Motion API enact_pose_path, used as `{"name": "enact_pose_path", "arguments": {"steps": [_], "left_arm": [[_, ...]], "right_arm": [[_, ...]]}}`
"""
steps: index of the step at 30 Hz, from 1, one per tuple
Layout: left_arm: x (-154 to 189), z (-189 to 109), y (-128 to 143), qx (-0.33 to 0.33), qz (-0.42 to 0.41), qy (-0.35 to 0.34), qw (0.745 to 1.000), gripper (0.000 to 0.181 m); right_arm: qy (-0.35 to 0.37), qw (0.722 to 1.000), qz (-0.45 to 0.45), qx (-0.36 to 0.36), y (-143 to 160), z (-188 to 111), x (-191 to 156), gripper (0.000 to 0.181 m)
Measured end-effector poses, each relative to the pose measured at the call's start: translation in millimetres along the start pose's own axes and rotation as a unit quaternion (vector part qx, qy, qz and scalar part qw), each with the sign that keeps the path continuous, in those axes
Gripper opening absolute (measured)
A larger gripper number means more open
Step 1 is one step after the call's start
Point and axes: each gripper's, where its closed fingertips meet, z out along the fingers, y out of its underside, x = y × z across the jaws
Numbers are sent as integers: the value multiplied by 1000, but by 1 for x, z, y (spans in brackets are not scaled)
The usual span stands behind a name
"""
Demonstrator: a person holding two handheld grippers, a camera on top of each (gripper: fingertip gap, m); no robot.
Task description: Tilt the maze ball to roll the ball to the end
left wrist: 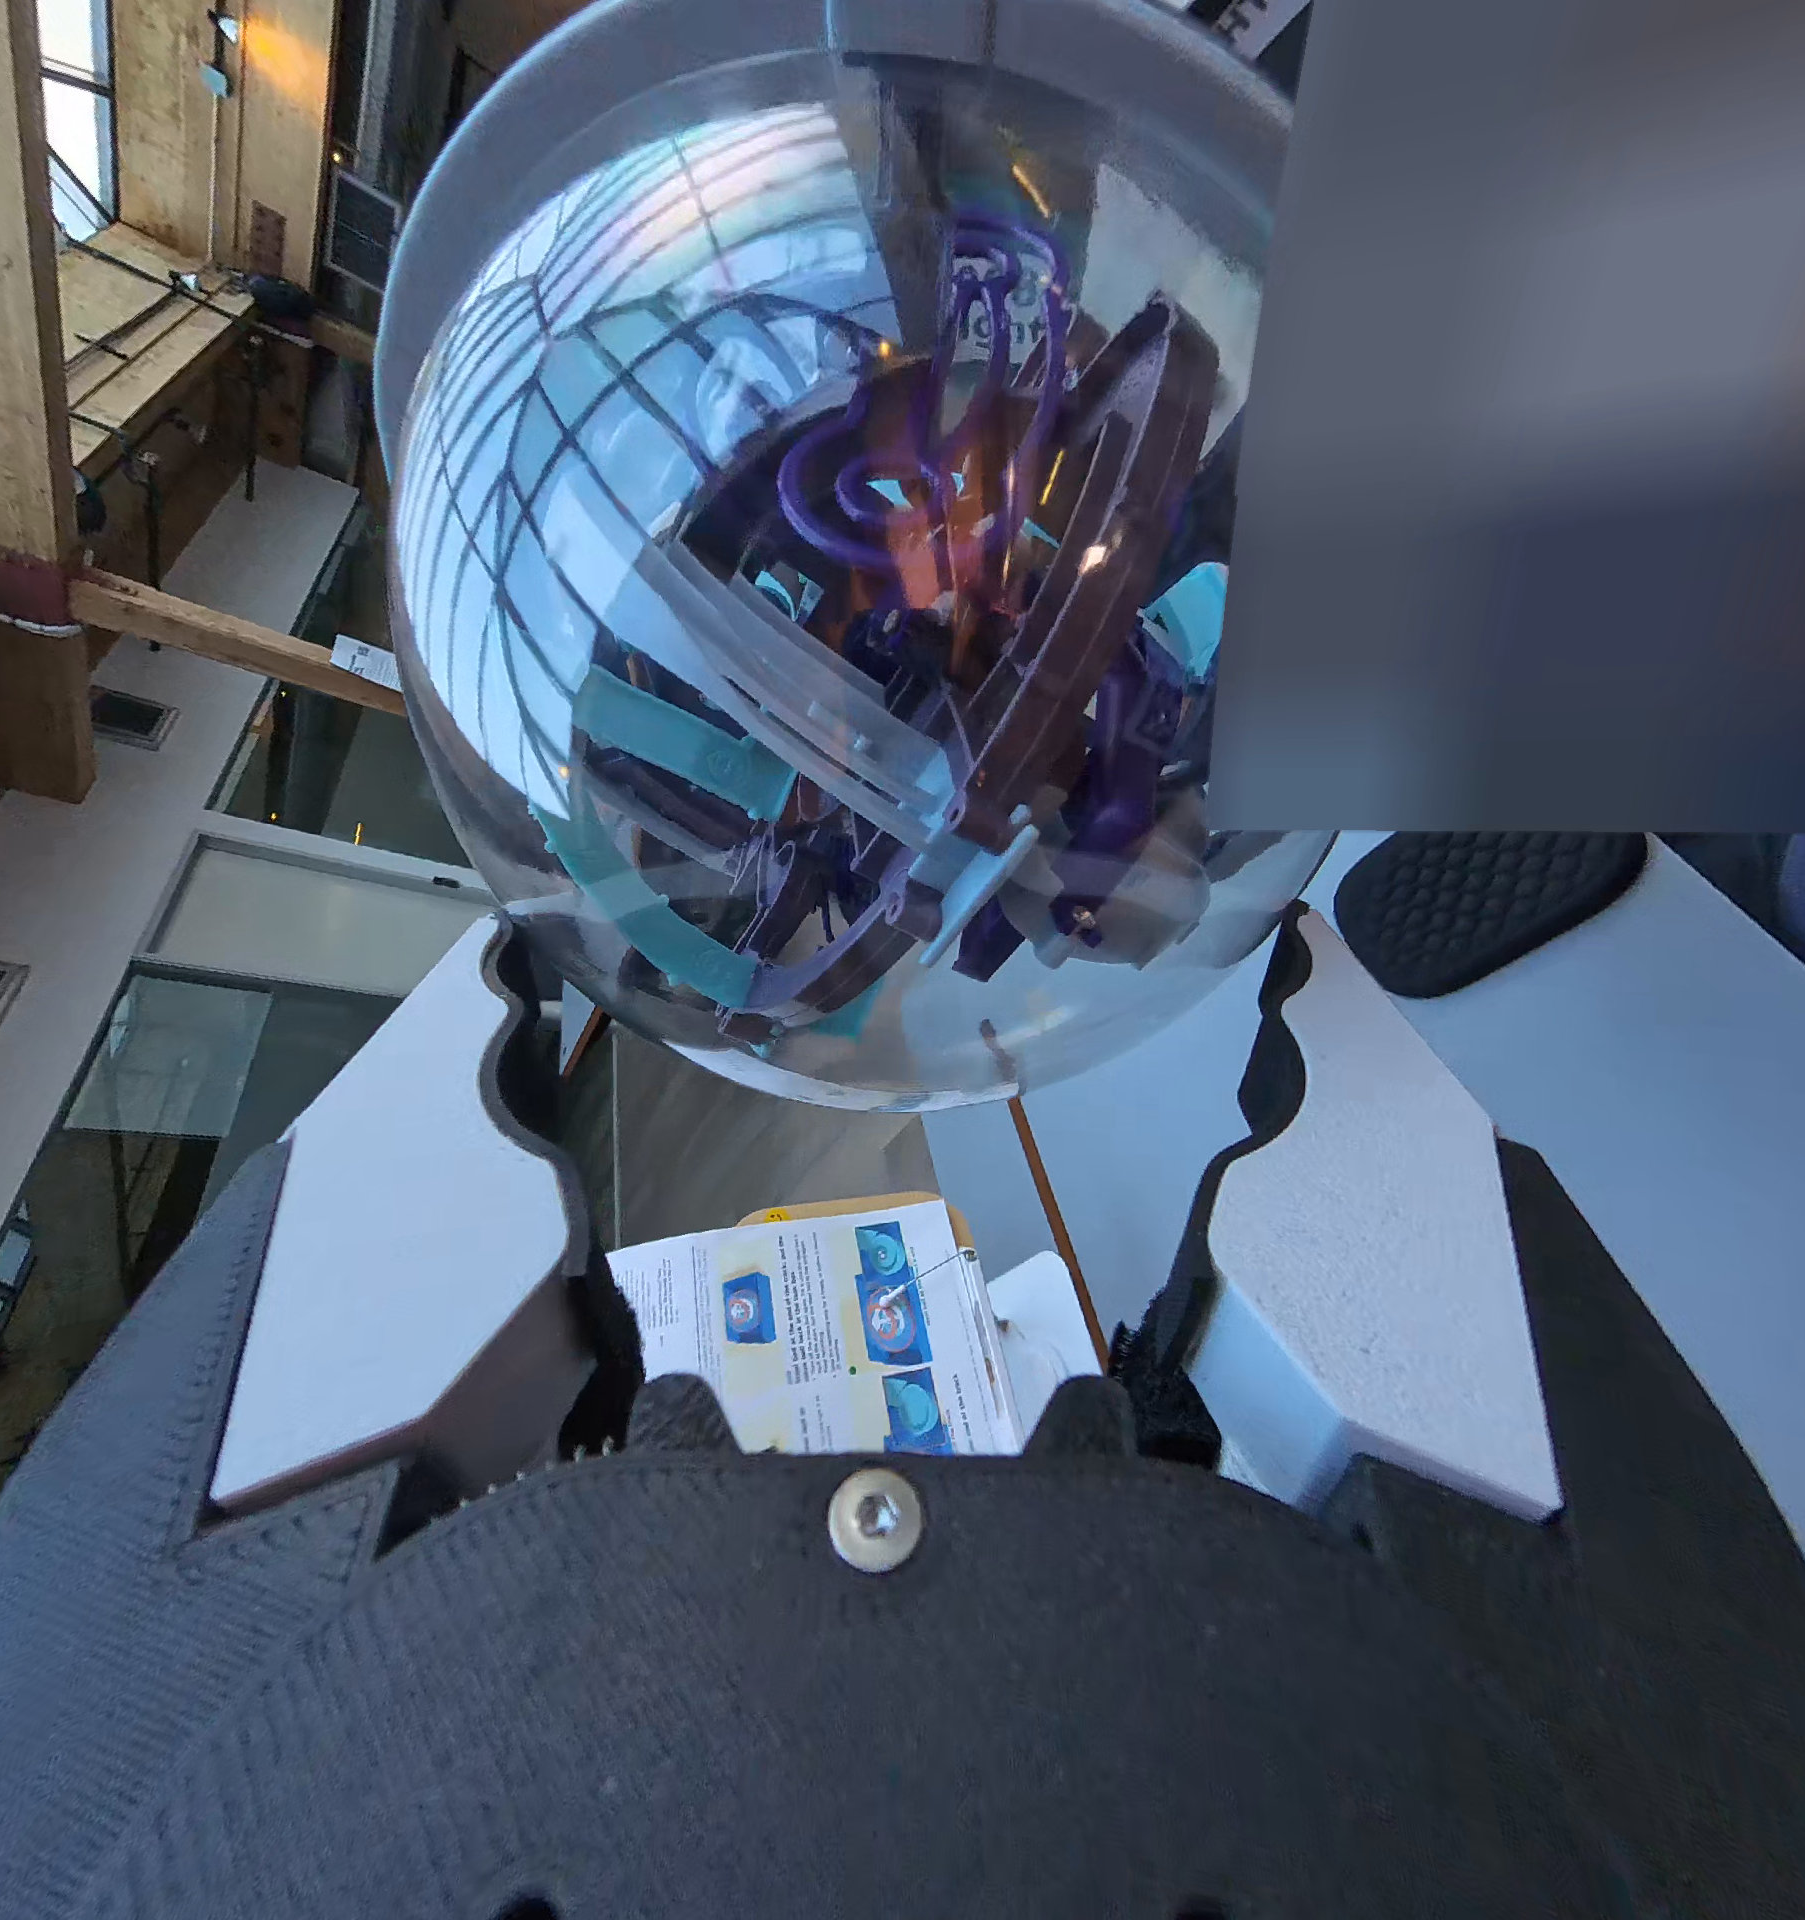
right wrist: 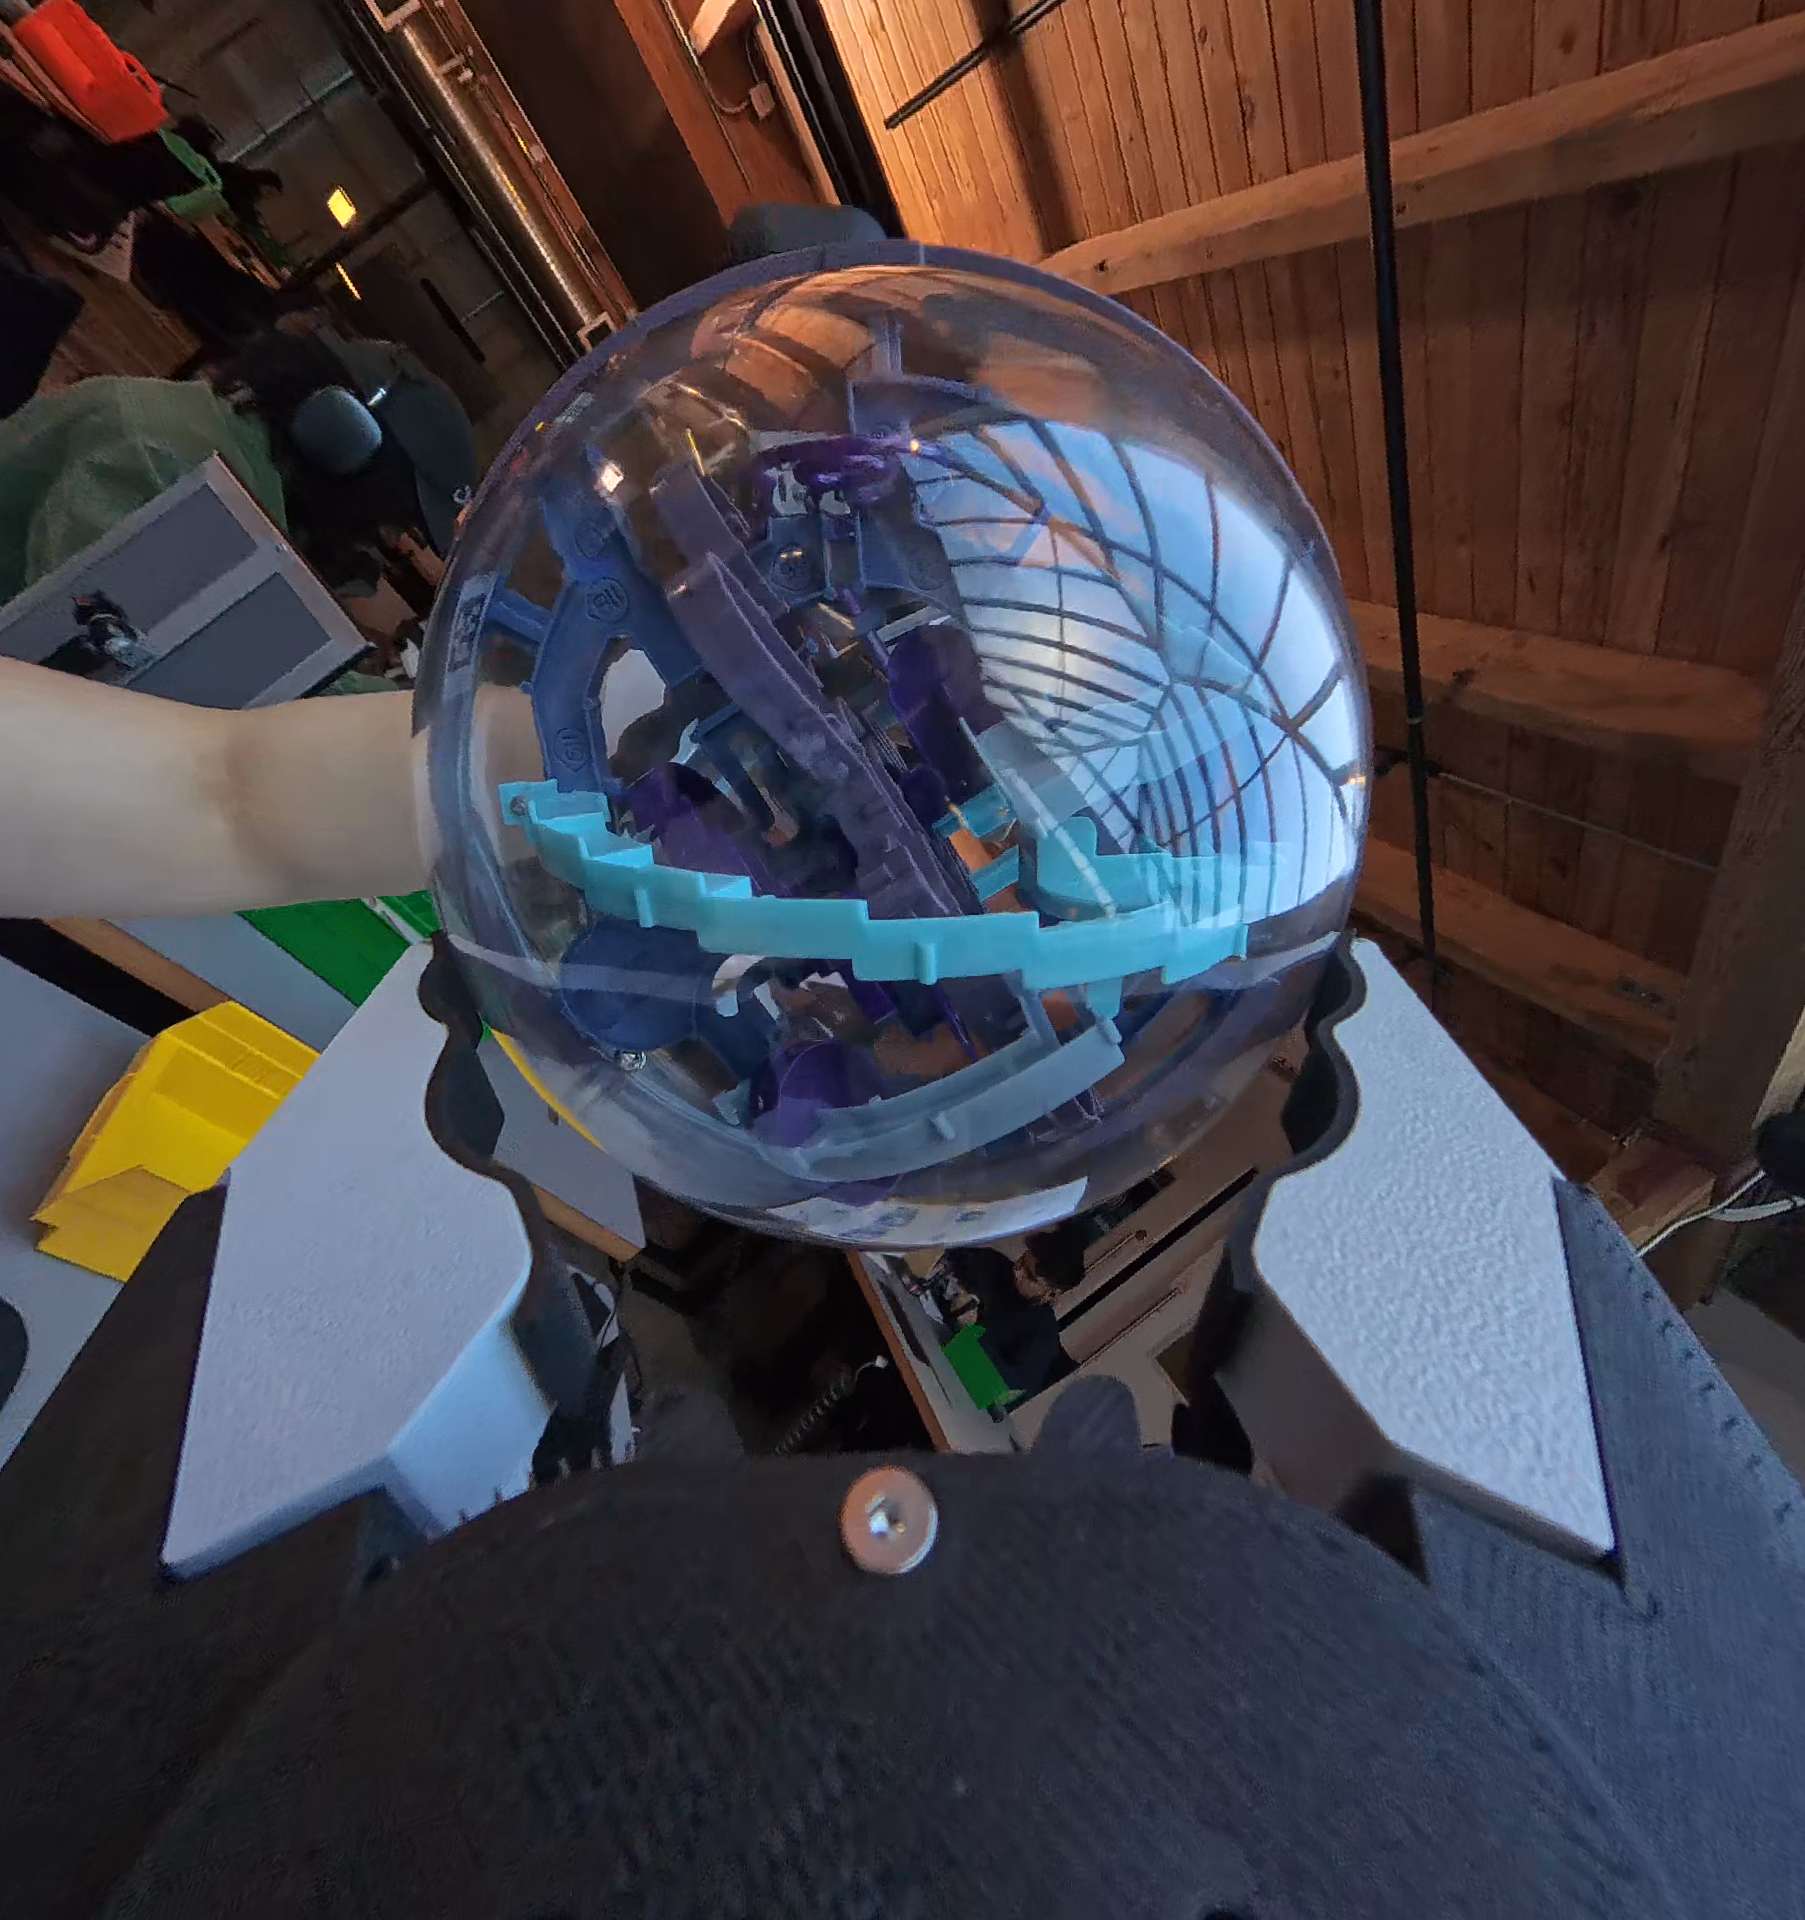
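The maze ball is a clear sphere with purple, brown and teal tracks inside, held up in the air between my two grippers. My left gripper has its jaws spread wide, and both fingertips press on the sphere's lower sides. My right gripper grips the maze ball the same way from the opposite side. A small metal ball sits low on the left inside the sphere. Part of the right gripper shows behind the sphere.
A printed instruction sheet lies below on the white table, beside a black mesh pad. A person's forearm reaches in from the left. A yellow bin sits on the table at the left. A wooden wall is behind.
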Motion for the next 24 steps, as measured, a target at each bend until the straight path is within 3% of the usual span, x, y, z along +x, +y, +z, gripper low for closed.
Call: {"name": "enact_pose_path", "arguments": {"steps": [16, 24], "left_arm": [[-17, 24, -37, -158, 34, 43, 986, 136], [-15, 34, -37, -150, 26, 45, 987, 137]], "right_arm": [[60, 995, 10, 74, -19, -35, 21, 155], [59, 996, 16, 67, -17, -44, 22, 155]]}}
